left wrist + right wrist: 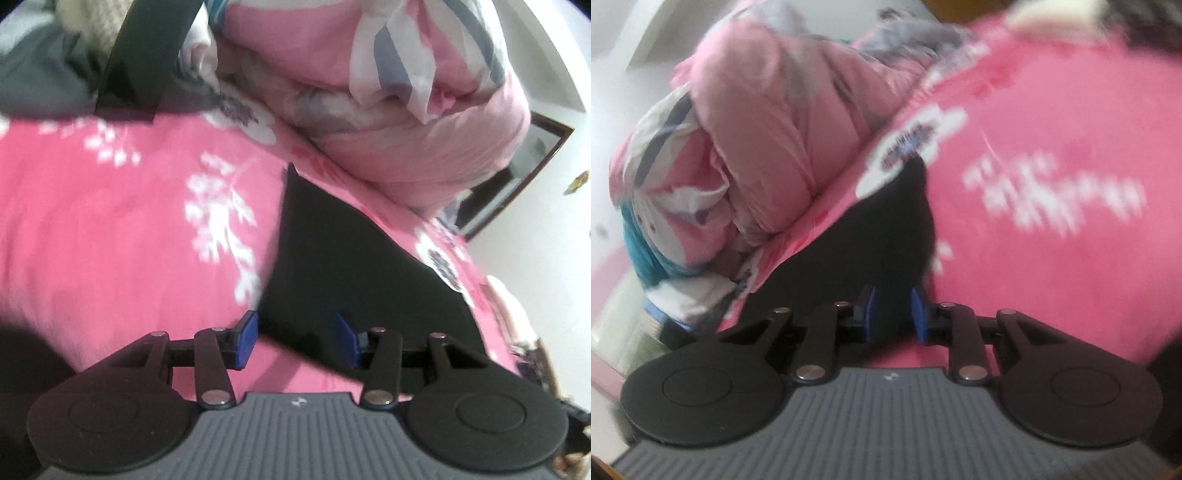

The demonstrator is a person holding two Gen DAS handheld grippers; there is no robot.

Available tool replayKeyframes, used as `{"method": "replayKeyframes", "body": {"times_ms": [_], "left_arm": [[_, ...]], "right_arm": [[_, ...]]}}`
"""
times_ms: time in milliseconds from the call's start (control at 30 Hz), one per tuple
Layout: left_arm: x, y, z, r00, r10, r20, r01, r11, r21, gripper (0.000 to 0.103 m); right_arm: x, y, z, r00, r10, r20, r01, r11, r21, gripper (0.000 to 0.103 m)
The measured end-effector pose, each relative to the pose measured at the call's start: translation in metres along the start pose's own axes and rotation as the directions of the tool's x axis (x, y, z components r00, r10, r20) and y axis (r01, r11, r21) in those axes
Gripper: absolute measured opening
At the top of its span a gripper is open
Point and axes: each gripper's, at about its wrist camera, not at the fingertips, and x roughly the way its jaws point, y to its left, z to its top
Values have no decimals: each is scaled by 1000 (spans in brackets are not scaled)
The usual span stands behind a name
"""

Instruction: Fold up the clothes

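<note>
both grippers hover empty over the black garment (343, 258) lying flat on the pink floral bed (110, 229): left gripper (295, 341) jaws released wide, right gripper (893, 314) jaws parted narrowly, nothing pinched. looks like between folds; next move needs each jaw set on an edge or corner. motion blur, garment's near edge hidden behind the grippers, type unclear

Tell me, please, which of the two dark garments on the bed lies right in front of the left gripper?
The flat black garment on the pink sheet, directly ahead of the left gripper. The other dark garment lies far off at the sheet's far edge.
</note>
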Motion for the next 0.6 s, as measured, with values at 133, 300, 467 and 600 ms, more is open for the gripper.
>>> {"method": "replayKeyframes", "body": {"times_ms": [133,300,467,600], "left_arm": [[1,0,-14,999,-36,-14,36,999,-13,56],[9,12,-7,995,-90,41,95,984,-153,57],[29,18,-5,994,-112,14,112,968,-225,10],[33,19,-10,995,-97,29,102,963,-248,3]], "right_arm": [[9,-27,-21,995,62,-73,-46,980,194,23],[25,-45,-26,991,109,-76,-67,905,420,23],[30,-53,-28,993,119,-9,-94,825,557,23],[30,-56,-30,996,87,28,-86,803,589,6]]}}
